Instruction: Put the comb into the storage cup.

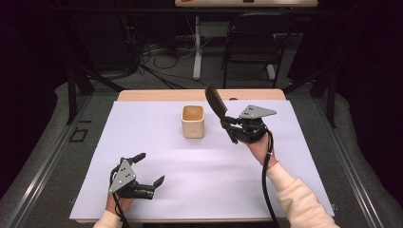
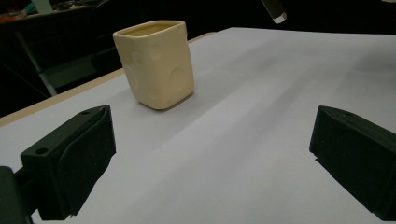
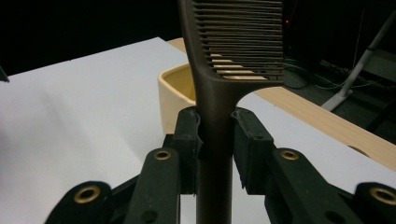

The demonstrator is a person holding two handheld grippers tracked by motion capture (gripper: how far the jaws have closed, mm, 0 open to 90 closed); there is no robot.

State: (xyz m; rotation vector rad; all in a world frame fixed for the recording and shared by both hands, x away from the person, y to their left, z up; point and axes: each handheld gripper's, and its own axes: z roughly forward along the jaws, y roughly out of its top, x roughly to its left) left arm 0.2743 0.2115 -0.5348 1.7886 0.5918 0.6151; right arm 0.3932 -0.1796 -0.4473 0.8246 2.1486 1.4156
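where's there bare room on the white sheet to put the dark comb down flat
The white sheet is bare between the cream square cup and the open left gripper, and along its left edge. Near the cup's right side it is tighter: the right gripper, clamped on the dark plastic comb, hangs there.

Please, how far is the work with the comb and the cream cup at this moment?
Done: the right tongs are shut on the handle of the dark comb and hold it raised above the white sheet.
In hand: the comb hangs beside the cream cup, teeth end up.
Left, probably: putting the comb into the cup. The left tongs are open, apart from the cup.
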